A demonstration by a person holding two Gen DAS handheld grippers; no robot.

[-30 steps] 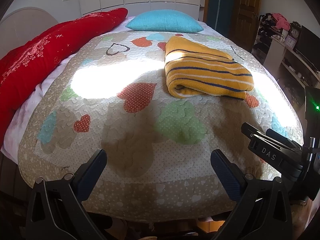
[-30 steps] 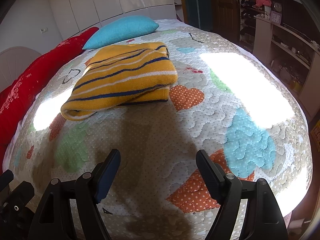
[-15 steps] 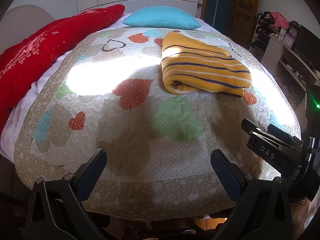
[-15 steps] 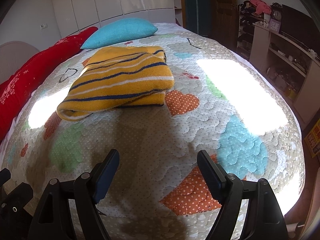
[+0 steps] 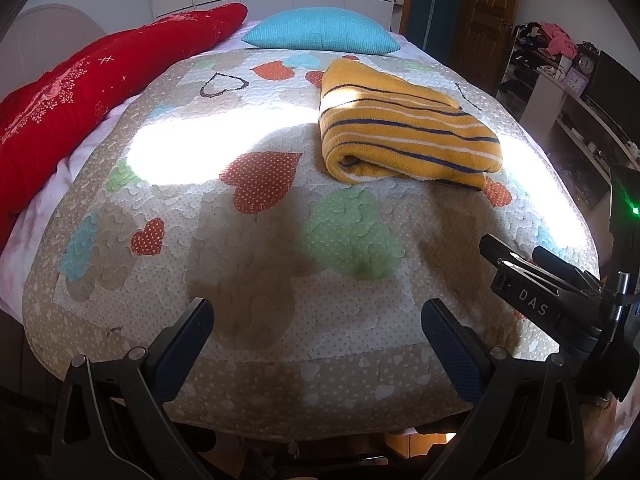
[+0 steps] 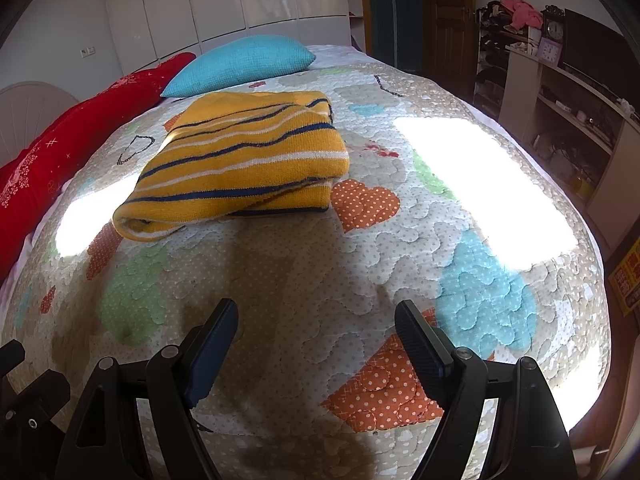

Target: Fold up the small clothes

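Left tongs (image 5: 316, 328): jaws apart, nothing between them, held over the foot edge of the bed (image 5: 280, 392). Right tongs (image 6: 316, 324): jaws apart too, empty, over the same foot edge and nearer the right-hand side. Neither touches cloth.

Striped yellow garment (image 6: 244, 160): folded into a thick rectangle, lying flat on the quilt (image 6: 320, 264) mid-bed, well apart from both tongs, toward the head end. Rolled fold faces the foot edge; layered open edges face right. A dark strip shows under the lower right corner, possibly a sleeve or hem poking out, hard to tell at this range.

Beyond: teal pillow (image 5: 320, 34) at the head edge, red bedding (image 5: 80, 96) along the left edge.

Risks, as judged: the fold looks done or nearly so. A one-sided pinch on the top layer would peel it open. Thick knit may spring back. Dragging would rumple the quilt.
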